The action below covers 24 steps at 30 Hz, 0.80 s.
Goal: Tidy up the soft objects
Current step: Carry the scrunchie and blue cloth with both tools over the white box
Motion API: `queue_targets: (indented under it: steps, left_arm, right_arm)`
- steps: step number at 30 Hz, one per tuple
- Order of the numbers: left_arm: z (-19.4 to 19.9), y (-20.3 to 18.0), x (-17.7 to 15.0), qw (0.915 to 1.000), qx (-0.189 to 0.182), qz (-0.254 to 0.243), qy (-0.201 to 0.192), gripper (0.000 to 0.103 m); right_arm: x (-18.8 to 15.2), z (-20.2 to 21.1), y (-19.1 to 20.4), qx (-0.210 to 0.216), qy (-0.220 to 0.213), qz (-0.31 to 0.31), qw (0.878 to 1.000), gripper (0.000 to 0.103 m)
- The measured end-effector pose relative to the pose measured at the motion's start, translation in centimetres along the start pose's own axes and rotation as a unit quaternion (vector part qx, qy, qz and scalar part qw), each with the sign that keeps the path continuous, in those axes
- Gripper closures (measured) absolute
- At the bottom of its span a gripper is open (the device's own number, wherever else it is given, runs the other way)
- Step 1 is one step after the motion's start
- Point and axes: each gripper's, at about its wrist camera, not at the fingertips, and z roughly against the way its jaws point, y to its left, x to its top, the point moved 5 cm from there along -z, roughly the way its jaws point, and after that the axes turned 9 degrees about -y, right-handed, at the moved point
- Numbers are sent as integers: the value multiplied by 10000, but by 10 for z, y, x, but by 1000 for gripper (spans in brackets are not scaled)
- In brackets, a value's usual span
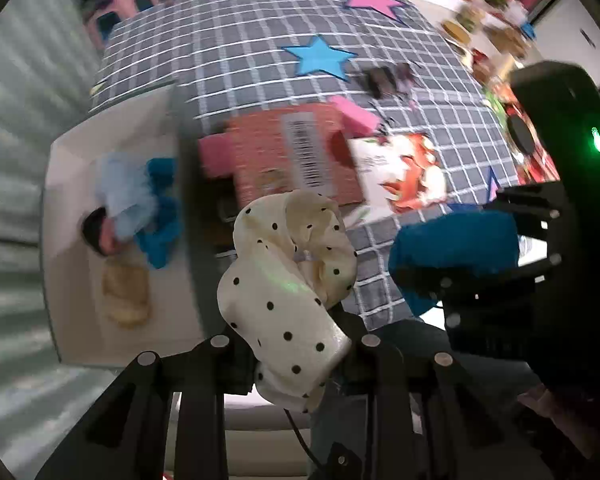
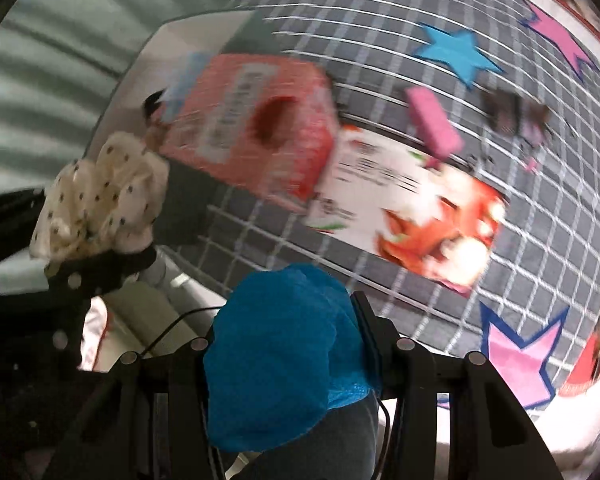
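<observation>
My left gripper is shut on a cream scrunchie with black dots, held above the table's left edge; the same scrunchie shows at the left of the right wrist view. My right gripper is shut on a blue soft cloth, which also appears to the right of the scrunchie as a blue bundle. A white bin at the left holds several soft items: a pale blue one, a blue one and a tan one.
A grey checked tablecloth with star patches covers the table. On it lie a red box with a barcode, a white and orange packet, a pink block and a small dark object. Ribbed grey floor lies at the left.
</observation>
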Motion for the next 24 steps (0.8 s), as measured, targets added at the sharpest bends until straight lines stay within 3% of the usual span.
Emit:
queue_targets:
  steps: [11,24]
  left_arm:
    - [16,67,-23,9943,277,1020,-141,73]
    - [21,115,-38,9827,443,1783,-246,73]
  right_arm:
    - [28,-13,58,128,101,818,9965,53]
    - [49,-22,102,133,235,1430,9894,53]
